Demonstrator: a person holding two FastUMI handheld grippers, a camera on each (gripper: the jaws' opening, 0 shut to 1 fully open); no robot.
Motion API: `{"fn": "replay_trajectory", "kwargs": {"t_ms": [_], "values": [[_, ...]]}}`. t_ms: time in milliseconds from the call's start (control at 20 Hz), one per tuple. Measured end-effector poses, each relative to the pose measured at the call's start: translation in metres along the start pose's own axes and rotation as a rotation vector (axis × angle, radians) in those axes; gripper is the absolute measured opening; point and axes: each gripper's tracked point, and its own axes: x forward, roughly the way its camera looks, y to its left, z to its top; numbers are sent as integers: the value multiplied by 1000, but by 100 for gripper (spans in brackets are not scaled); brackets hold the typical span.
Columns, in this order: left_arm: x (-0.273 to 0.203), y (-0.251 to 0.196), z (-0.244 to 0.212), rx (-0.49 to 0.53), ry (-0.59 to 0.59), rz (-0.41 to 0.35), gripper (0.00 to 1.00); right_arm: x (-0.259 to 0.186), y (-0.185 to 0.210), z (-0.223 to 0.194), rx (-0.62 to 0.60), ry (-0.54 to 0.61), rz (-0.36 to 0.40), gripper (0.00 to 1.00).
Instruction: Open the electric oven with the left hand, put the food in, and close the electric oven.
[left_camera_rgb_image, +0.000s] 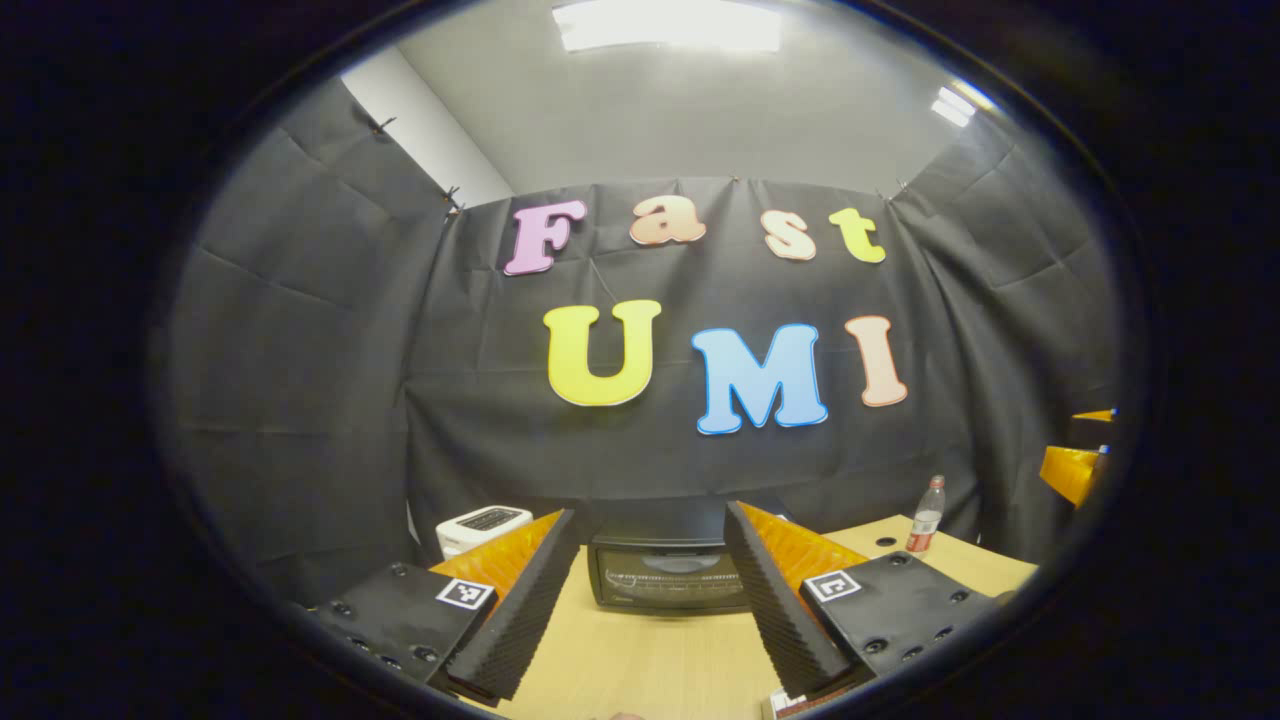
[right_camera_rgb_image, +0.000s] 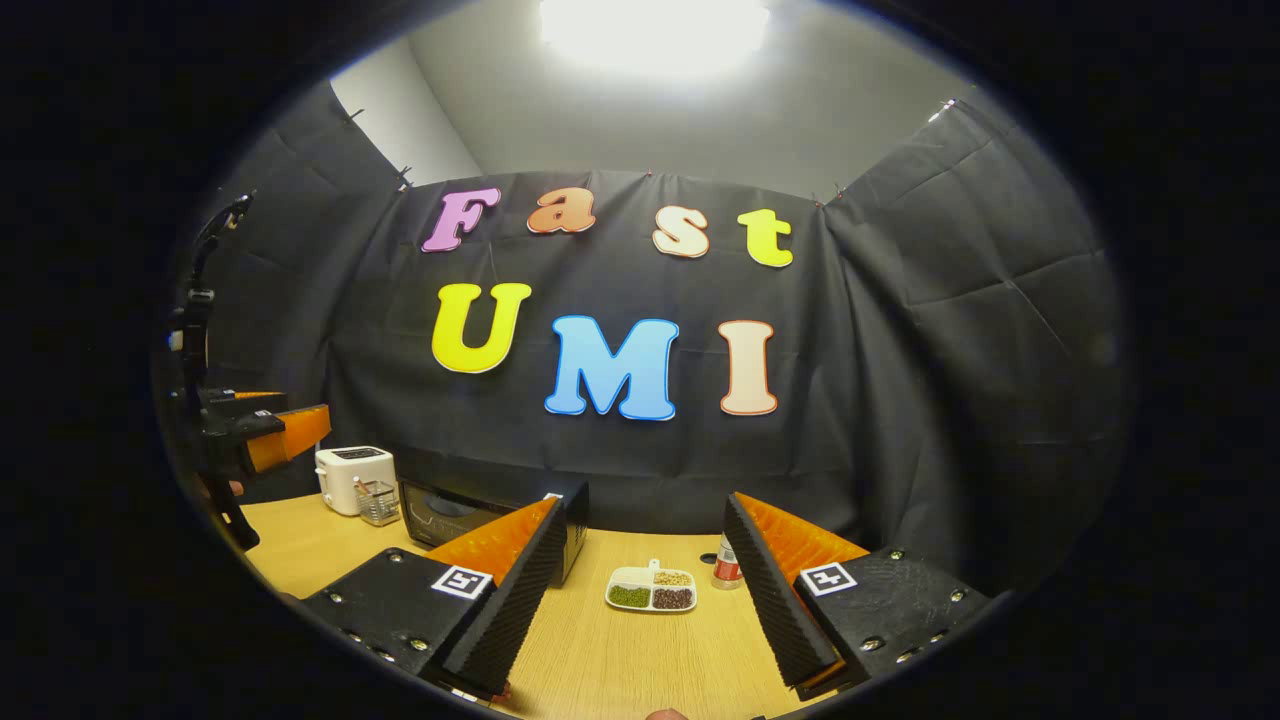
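Observation:
The black electric oven (left_camera_rgb_image: 665, 575) stands on the wooden table with its glass door closed, straight ahead of my left gripper (left_camera_rgb_image: 650, 515). That gripper is open, off the oven, with nothing between its fingers. A white divided dish of food (right_camera_rgb_image: 652, 590) holding beans and grains lies on the table ahead of my right gripper (right_camera_rgb_image: 645, 508), which is open and holds nothing. The oven (right_camera_rgb_image: 455, 515) sits to the left in the right gripper view, partly behind a finger. The left gripper (right_camera_rgb_image: 265, 435) hangs above the table's left end there.
A white toaster (left_camera_rgb_image: 483, 528) stands left of the oven, with a small clear container (right_camera_rgb_image: 377, 502) beside it. A bottle with a red label (left_camera_rgb_image: 925, 515) stands on the table (left_camera_rgb_image: 640, 660) to the right. Black cloth walls close the back and sides.

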Motion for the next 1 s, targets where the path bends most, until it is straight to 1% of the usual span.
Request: {"fn": "replay_trajectory", "kwargs": {"t_ms": [50,100,150,200,250,300,350,400,450,550,600,700,750,950,1000], "values": [[17,-2,-6,-2,3,-16,97,3,2,0,4,1,-13,96],[33,-3,-12,-2,4,-31,100,8,4,4,7,-8,-27,96],[50,-3,-18,-1,8,-42,100,13,5,4,6,-8,-41,96],[67,-5,-26,-1,18,-52,97,18,6,1,1,4,-56,96],[82,-6,-37,-6,31,-63,100,22,6,-3,-5,13,-73,96],[96,-10,-45,-17,42,-79,97,25,6,-3,-8,17,-91,96],[112,-12,-55,-23,55,-91,100,29,6,-4,-8,22,-109,96],[126,-13,-64,-25,67,-101,100,32,7,-8,-5,32,-124,96],[141,-17,-74,-23,78,-112,97,33,7,-11,-5,43,-139,96],[168,-24,-93,-16,102,-133,97,36,4,-16,-16,63,-173,96],[178,-27,-103,-16,113,-143,100,36,3,-19,-24,73,-187,96],[199,-34,-124,-16,144,-158,100,37,0,-22,-42,91,-216,96],[208,-37,-136,-15,160,-163,97,37,-2,-24,-52,99,-232,96],[235,-44,-176,0,224,-166,97,31,-6,-26,-85,129,-272,96],[239,-44,-184,-1,241,-164,100,29,-8,-27,-95,133,-280,96]]}}
